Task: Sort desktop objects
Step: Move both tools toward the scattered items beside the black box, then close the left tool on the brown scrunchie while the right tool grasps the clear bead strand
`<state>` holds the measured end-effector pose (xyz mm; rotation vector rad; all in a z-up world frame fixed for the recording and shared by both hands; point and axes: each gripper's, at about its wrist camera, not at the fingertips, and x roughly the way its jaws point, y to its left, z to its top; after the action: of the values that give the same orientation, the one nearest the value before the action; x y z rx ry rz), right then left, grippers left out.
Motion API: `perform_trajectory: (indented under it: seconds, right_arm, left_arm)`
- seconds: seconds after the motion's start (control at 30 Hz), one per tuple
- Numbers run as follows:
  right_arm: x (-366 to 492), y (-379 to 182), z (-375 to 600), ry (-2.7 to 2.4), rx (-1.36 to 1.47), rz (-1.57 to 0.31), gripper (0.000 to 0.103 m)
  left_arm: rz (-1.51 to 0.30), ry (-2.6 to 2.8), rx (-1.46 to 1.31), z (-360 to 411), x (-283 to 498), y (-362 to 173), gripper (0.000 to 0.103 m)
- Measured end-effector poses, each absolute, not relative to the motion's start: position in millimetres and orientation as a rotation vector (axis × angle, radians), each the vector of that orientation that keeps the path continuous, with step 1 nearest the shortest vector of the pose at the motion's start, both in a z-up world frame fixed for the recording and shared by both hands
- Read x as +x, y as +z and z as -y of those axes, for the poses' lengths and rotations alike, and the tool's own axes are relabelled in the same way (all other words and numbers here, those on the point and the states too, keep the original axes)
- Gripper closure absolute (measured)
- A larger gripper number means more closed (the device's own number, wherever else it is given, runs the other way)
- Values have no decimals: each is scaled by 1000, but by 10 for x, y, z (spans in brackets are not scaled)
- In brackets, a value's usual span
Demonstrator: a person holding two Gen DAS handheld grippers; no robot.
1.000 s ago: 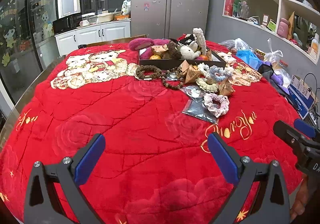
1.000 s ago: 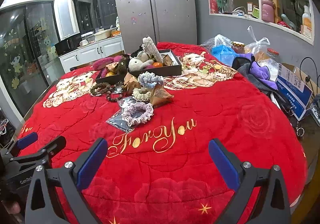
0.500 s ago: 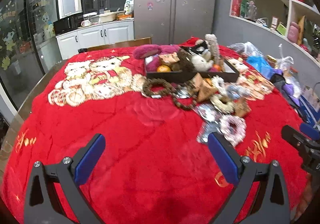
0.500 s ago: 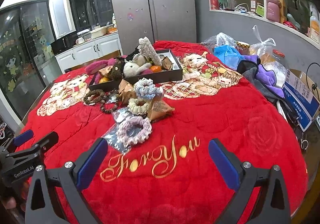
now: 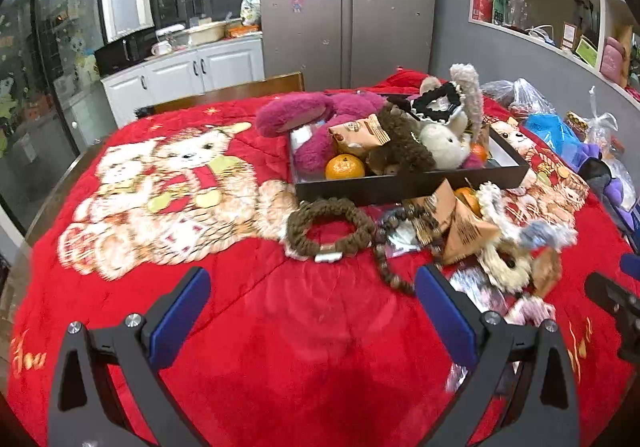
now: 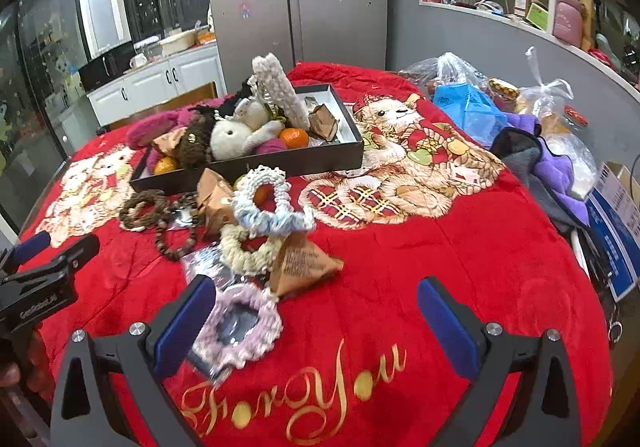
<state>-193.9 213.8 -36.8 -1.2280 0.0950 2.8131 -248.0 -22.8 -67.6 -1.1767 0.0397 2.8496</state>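
We hold both claws wide open and empty above the red blanket (image 5: pixel 248 327) covering the desk. Left claw (image 5: pixel 312 307): ahead and slightly right lies the brown braided scrunchie (image 5: pixel 326 229), flat and apart from the rest, so likely the easiest first pick. Just right of it a wooden bead bracelet (image 5: pixel 386 255) trails toward the right fingertip. Right claw (image 6: pixel 316 311): the pink scrunchie (image 6: pixel 240 327) lies beside its left finger on a clear plastic bag. Ahead, a cream scrunchie (image 6: pixel 248 251), a blue-white scrunchie (image 6: pixel 268 207) and a brown paper pyramid packet (image 6: pixel 300 263) overlap in a heap; we judge that these would snag each other on lifting. Beyond sits the black tray (image 6: pixel 280 163), already crowded with plush toys and tangerines, presumably the sorting destination. Plastic bags (image 6: pixel 464 103) lie far right, out of the way.
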Motion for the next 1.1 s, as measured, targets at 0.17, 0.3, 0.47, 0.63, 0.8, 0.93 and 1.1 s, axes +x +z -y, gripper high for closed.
perform_trajectory:
  seconds: [0.17,0.3,0.47,0.63,0.8,0.93,1.1]
  right_arm:
    - [-2185,-549,-2187,2770,-1280,-93,0]
    - [-2345,-718,-2229,2731,-1331,-98,0]
    - [-2505,-894,-2247,2698,-1377,-104,0]
    - [-2590,-1046,-2254,2671,-1423,-103,0]
    - [-2592,-1099,-2221,2673,-1404,-62,0]
    - [-2560,-1097,-2236,2688,-1387,-67,5]
    - [-2521,-1062,-2237,2707,-1359,-61,47]
  left_arm:
    - [-32,2795,-1263,205,-2893,-903,0]
    - [-27,2779,-1306,199,-3126,-1084,0]
    - [-19,2733,-1361,199,-3278,-1288,0]
    - [49,2704,-1386,278,-3380,-1353,0]
    - [56,2701,-1381,306,-3399,-1372,0]
    - [46,2706,-1382,280,-3409,-1373,1]
    - [11,2750,-1376,281,-3356,-1339,29]
